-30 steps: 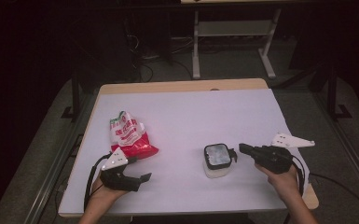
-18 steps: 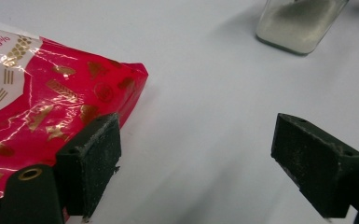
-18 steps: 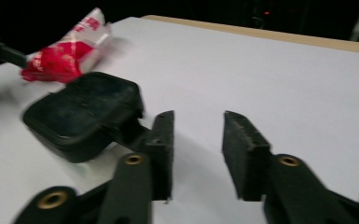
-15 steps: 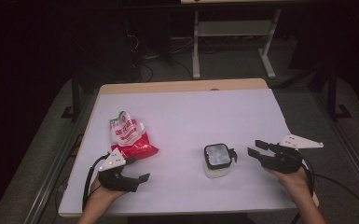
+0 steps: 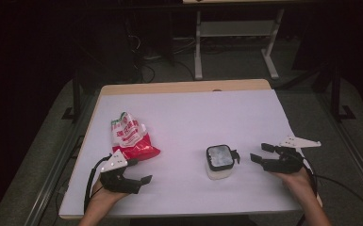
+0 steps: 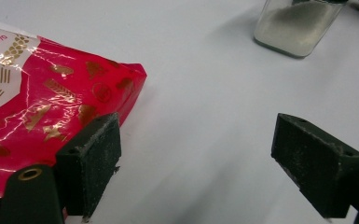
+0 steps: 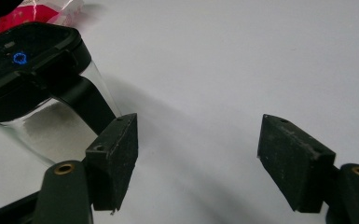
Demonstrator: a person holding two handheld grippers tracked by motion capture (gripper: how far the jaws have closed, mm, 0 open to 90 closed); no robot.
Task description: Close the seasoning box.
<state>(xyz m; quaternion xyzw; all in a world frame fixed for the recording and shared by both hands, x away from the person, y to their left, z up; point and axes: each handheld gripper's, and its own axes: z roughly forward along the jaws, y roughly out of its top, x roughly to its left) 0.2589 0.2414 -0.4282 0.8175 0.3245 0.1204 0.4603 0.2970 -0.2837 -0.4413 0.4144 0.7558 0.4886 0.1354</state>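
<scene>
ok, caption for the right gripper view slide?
Open right gripper beside a black-lidded clear jar on the white table.

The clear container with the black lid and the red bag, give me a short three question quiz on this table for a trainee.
1. True or false: the right gripper grips the clear square container with the black lid.
2. Which thing lies nearest the left gripper? A) the shiny red and white foil bag B) the container C) the white table's far edge
3. Fill in: the container's lid is ____ (on or off).

Key:
1. False; its jaws have just been opening and stand beside the container, nothing between them.
2. A
3. on
</scene>
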